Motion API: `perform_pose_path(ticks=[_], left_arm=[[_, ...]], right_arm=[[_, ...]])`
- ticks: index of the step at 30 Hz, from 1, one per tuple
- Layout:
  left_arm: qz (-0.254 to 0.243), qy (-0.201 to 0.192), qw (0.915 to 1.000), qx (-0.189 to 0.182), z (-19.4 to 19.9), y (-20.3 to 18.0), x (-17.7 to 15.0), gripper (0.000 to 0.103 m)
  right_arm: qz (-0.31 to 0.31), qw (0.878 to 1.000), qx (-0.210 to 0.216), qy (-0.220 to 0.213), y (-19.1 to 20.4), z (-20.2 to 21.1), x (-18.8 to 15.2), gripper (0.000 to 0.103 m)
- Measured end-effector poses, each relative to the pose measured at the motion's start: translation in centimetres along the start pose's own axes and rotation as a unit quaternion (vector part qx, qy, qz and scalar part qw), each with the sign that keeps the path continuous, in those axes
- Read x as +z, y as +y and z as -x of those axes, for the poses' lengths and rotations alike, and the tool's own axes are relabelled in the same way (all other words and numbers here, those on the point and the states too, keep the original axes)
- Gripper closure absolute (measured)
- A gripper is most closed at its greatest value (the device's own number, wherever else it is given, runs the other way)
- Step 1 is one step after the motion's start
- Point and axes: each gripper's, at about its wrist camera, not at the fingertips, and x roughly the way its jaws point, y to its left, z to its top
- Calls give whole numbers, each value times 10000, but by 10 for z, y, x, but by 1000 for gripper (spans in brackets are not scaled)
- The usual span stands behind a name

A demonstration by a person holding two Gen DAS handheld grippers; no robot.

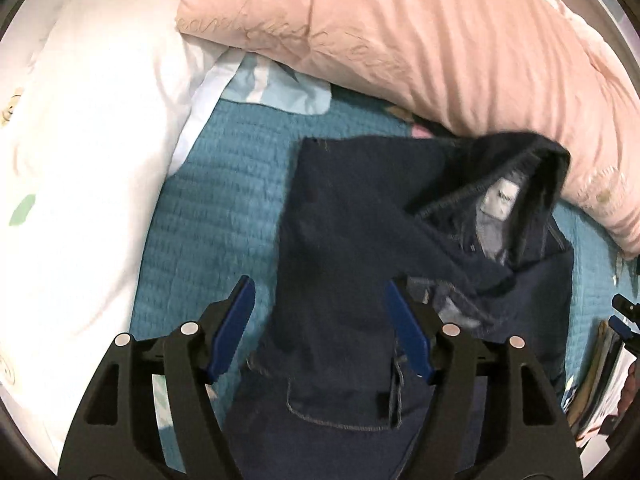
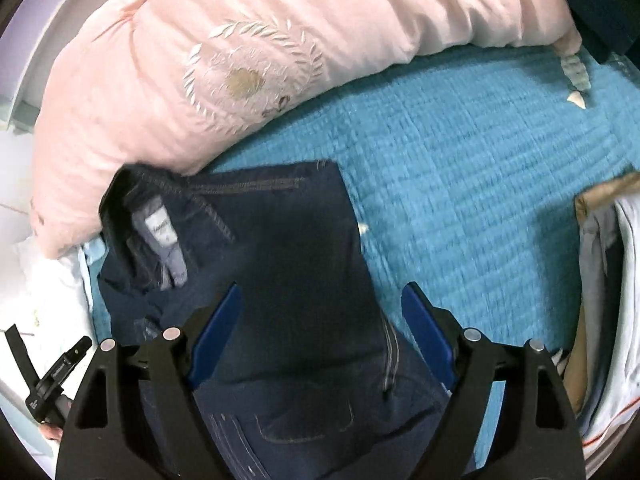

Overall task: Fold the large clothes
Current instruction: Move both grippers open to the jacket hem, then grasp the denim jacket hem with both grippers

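Observation:
Dark blue jeans (image 1: 360, 208) lie folded on the teal bedspread (image 1: 224, 200), with the waistband and its grey label (image 1: 500, 196) turned open at the far right. My left gripper (image 1: 320, 284) hangs open above the jeans, its blue pads apart and nothing gripped between them. In the right wrist view the same jeans (image 2: 288, 232) lie below, their label (image 2: 160, 232) at the left. My right gripper (image 2: 322, 286) is also open above the denim, its pads wide apart and clear of the cloth.
A pink duvet (image 1: 400, 40) (image 2: 200, 60) is bunched along the far side of the bed. A white pillow (image 1: 80, 140) lies at the left. A pile of other clothes (image 2: 612, 280) sits at the right edge. Teal bedspread (image 2: 460, 180) stretches to the right of the jeans.

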Motion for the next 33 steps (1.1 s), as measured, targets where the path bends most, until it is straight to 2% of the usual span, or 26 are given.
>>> perform_pose_path(ticks=[3, 11, 18, 19, 20, 21, 24, 25, 26, 28, 29, 31, 33], left_arm=[[83, 144, 9998, 84, -18, 6, 21, 34], [584, 491, 9968, -231, -69, 21, 64, 34], [481, 576, 9969, -214, -107, 17, 91, 34], [467, 603, 9969, -198, -113, 16, 93, 34], [444, 624, 9969, -184, -118, 16, 96, 34], [415, 610, 9971, -164, -121, 15, 96, 34], [205, 469, 9987, -79, -123, 10, 98, 36], [88, 403, 9991, -92, -123, 8, 98, 42], [-26, 340, 9991, -237, -122, 6, 96, 58], [-132, 290, 9990, -307, -120, 2, 95, 64], [-180, 296, 9990, -291, -120, 1, 95, 66], [-239, 279, 9990, -259, -118, 0, 94, 71], [-76, 268, 9992, -300, -115, 1, 92, 78]], right_arm=[[-71, 9999, -32, 94, 1, -14, 20, 24], [-440, 9980, 86, 436, -3, -61, 58, 24], [-396, 9969, -142, 669, -1, -106, 82, 25], [-434, 9961, -164, 748, -1, -113, 85, 29], [-453, 9956, -199, 801, -1, -119, 86, 40], [-457, 9952, -228, 832, -1, -123, 87, 45], [-365, 9952, -383, 826, 3, -133, 89, 51], [-254, 9954, -467, 792, 7, -134, 88, 55], [-148, 9957, -516, 760, 11, -133, 87, 59], [-55, 9945, -746, 728, 17, -131, 85, 67], [-125, 9938, -842, 712, 18, -128, 84, 78], [-120, 9916, -1089, 692, 21, -123, 84, 84], [-110, 9916, -1086, 691, 22, -118, 82, 89]])
